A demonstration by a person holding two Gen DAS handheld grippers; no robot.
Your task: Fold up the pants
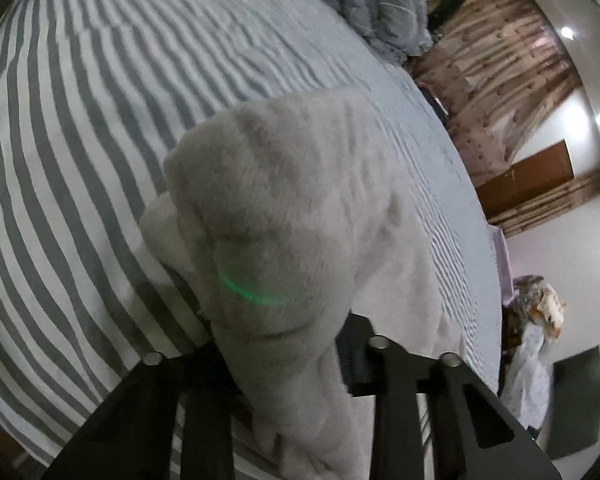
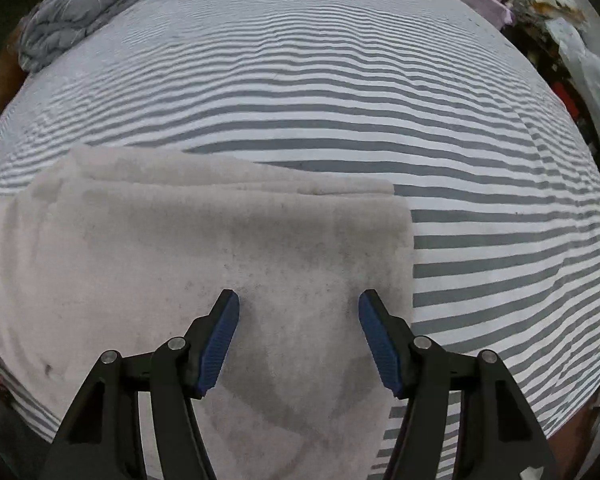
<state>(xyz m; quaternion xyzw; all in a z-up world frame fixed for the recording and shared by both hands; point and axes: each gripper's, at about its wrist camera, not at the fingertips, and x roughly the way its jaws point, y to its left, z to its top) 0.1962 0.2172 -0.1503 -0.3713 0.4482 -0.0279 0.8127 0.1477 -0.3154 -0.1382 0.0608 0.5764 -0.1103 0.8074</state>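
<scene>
The pants (image 1: 284,200) are pale grey fleece. In the left wrist view a bunched fold of them rises from between the black fingers and covers the fingertips. My left gripper (image 1: 284,344) is shut on that fold, held a little above the striped bed (image 1: 80,120). In the right wrist view the pants (image 2: 180,248) lie flat in stacked layers on the bed (image 2: 380,100), with a straight edge at their right side. My right gripper (image 2: 299,320) points down over the pants near that edge. Its blue pads (image 2: 220,340) stand wide apart with nothing between them.
A crumpled grey blanket (image 2: 76,8) lies at the bed's far corner, also in the left wrist view as the blanket (image 1: 380,4). Beyond the bed are patterned curtains (image 1: 500,92), a brown door (image 1: 528,176) and a heap of clutter (image 2: 540,0) at the bedside.
</scene>
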